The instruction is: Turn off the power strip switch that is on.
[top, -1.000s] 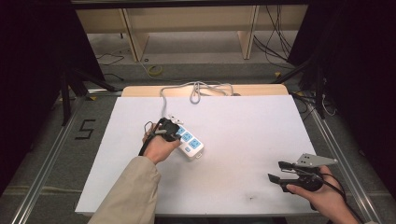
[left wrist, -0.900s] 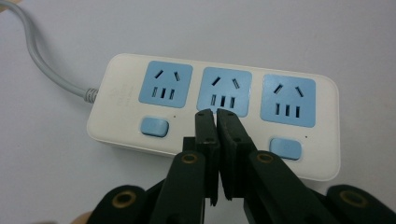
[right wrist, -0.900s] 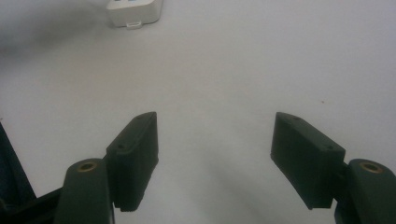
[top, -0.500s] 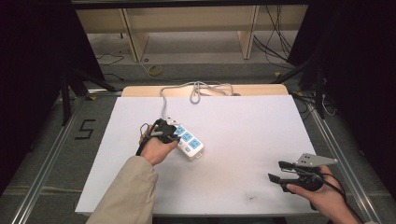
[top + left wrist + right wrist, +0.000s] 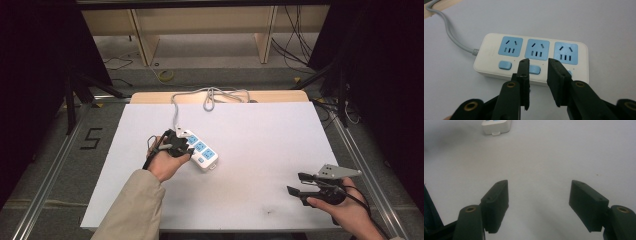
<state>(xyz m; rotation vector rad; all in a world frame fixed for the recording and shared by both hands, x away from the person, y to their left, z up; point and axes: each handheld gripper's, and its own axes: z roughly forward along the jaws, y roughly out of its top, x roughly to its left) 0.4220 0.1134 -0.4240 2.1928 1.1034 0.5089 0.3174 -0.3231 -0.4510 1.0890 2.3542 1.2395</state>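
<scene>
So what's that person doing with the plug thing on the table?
A person holds a two-jaw gripper in each hand. The left gripper is at the white power strip, its tips over the row of blue switches. Its jaws have just been opening, with nothing clamped between them. The right gripper waits open near the table's front right corner, away from the strip.

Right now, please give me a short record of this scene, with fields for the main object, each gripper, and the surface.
main object: white power strip with three blue sockets and blue switches, lying flat
cord: grey cable running to the far table edge
left gripper: jaws have just been opening, narrow gap, nothing between them, tips in front of the middle switch
right gripper: open wide, empty, apart from the strip
surface: white table
</scene>
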